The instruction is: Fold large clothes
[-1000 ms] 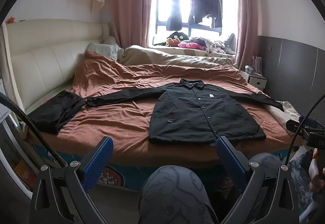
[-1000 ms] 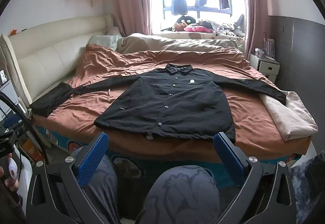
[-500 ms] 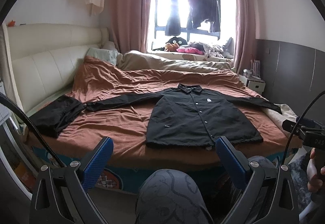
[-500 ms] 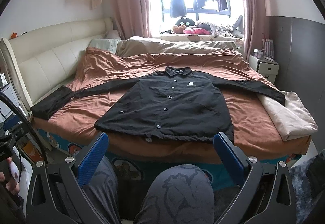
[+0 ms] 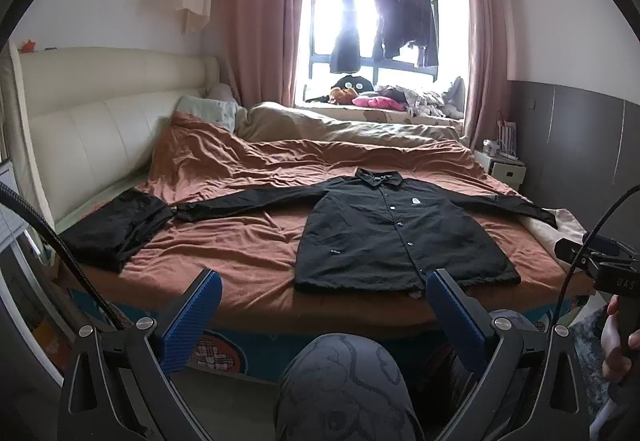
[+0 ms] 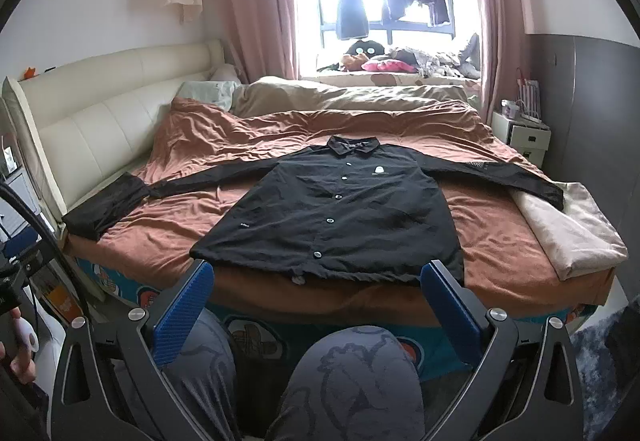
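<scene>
A large black button-up jacket (image 5: pixel 396 237) (image 6: pixel 340 217) lies flat and face up on the rust-brown bedcover (image 5: pixel 240 257), collar toward the window, both sleeves stretched out sideways. Its hem runs along the near edge of the bed. My left gripper (image 5: pixel 322 305) is held off the bed in front of the hem, open, nothing between its blue pads (image 5: pixel 192 321). My right gripper (image 6: pixel 318 301) hovers just short of the hem, also open and empty. The person's knees (image 6: pixel 356 381) show below both grippers.
A folded black garment (image 5: pixel 116 229) lies at the bed's left edge by the cream headboard (image 5: pixel 100 129). A beige folded blanket (image 6: pixel 568 225) sits on the right corner. Pillows and a beige duvet (image 6: pixel 344 97) lie at the far side. A white nightstand (image 6: pixel 524 137) stands at the right.
Both grippers have tilted upward a little, so the bed and jacket sit lower in the views. The jacket has not moved and both grippers stay open.
</scene>
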A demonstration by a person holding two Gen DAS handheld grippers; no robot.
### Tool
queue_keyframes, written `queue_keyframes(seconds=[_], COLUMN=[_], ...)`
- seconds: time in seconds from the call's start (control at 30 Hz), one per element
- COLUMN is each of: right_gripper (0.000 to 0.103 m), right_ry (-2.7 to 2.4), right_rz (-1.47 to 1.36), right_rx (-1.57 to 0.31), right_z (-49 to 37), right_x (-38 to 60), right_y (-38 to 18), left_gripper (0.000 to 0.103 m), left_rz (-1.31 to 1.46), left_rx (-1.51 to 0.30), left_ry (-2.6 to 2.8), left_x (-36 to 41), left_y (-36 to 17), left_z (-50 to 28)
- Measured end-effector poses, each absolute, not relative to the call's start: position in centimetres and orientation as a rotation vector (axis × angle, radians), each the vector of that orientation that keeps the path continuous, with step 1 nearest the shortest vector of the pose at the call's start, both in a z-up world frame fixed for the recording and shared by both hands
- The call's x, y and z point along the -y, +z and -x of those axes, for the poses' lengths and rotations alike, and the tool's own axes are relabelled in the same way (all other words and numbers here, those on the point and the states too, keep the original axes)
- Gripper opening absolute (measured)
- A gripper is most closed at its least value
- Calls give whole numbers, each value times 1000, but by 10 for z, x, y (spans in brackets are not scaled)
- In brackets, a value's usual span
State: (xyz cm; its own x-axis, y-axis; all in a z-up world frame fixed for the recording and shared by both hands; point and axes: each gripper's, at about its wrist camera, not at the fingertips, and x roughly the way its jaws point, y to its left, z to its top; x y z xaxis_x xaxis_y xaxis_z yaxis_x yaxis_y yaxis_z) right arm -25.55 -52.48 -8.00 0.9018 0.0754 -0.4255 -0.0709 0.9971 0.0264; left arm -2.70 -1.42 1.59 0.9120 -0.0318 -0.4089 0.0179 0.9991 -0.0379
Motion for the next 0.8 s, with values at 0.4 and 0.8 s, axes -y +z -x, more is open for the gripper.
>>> queue_keyframes(seconds=[0.4,0.8], right_gripper=[103,103], right_ry=[72,78], right_rz=[0,-10], right_rx=[-441,-457], right_z=[255,233], right_x=[524,528], right_y=[-79,-81], left_gripper=[103,103], left_rz=[29,30], left_rx=[-417,-430], left_ry=[-27,0], left_x=[15,9], left_y=[15,14], left_z=[28,9])
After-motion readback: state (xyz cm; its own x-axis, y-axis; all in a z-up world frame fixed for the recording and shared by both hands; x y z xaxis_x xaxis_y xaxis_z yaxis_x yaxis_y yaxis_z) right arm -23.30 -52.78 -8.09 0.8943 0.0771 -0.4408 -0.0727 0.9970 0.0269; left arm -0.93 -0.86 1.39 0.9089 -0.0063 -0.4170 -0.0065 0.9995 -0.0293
